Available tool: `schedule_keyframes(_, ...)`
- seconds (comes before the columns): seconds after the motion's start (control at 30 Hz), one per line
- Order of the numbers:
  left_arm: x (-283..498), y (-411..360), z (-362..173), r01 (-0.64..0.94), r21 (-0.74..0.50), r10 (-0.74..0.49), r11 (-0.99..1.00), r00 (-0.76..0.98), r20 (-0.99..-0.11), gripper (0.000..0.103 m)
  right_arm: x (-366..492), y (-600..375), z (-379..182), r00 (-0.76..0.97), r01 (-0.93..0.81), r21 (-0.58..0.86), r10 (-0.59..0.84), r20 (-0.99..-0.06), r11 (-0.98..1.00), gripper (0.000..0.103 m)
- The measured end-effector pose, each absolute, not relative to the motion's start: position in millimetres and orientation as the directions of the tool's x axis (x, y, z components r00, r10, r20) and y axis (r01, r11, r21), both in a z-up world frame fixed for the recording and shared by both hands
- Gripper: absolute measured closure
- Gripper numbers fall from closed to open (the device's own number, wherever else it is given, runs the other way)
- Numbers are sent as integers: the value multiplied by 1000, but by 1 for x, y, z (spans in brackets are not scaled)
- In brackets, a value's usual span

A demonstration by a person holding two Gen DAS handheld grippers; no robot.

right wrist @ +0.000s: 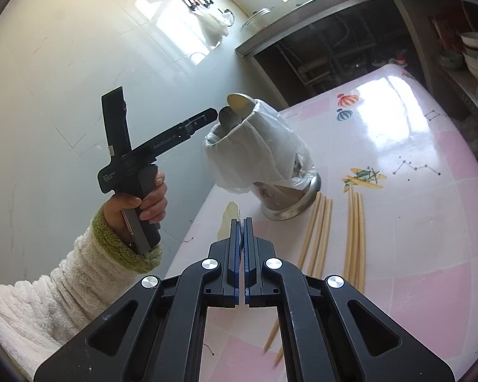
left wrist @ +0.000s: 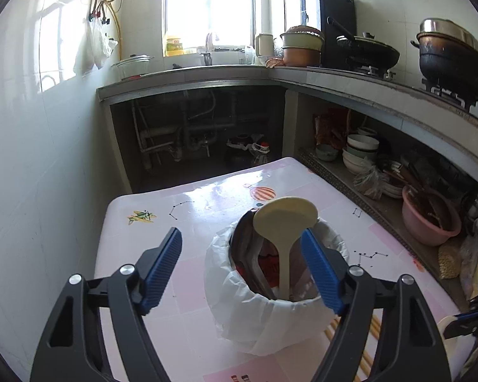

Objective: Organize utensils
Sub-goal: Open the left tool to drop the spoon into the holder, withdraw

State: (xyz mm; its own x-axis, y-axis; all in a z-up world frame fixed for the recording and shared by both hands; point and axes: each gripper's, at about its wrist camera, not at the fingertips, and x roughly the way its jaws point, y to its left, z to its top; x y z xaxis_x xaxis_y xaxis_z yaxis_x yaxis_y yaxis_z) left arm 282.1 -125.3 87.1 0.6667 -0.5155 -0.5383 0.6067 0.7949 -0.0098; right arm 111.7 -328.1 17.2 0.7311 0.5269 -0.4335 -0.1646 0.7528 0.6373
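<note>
A metal utensil holder point(left wrist: 271, 312) lined with a white plastic bag stands on the pink table; it also shows in the right wrist view point(right wrist: 280, 197). A cream spoon point(left wrist: 285, 219) and dark utensils stand in it. My left gripper point(left wrist: 242, 270) is open just above the holder's near rim, empty. Several bamboo chopsticks point(right wrist: 318, 232) lie in two bundles beside the holder. A cream utensil point(right wrist: 228, 219) lies flat ahead of my right gripper point(right wrist: 241, 222), which is shut with nothing seen between its fingers.
The pink patterned table point(left wrist: 181, 216) stands against a white tiled wall point(left wrist: 47, 159). A counter with pots point(left wrist: 449, 60) runs behind and to the right, with bowls point(left wrist: 360, 152) and a pink basin point(left wrist: 430, 219) on the shelf under it.
</note>
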Motion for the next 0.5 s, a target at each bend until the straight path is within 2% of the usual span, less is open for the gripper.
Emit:
schedule_keyframes(0.17,274,-110,101,568,-82,-520,819,673,-526,19,110,-323,15,728,-160,634,525,-442,756,102)
schedule_keyframes(0.5,264,-87,104,467,-49,-404,883,703,-586,15,105,-306,19,732,-188,603,520,-440,775,102)
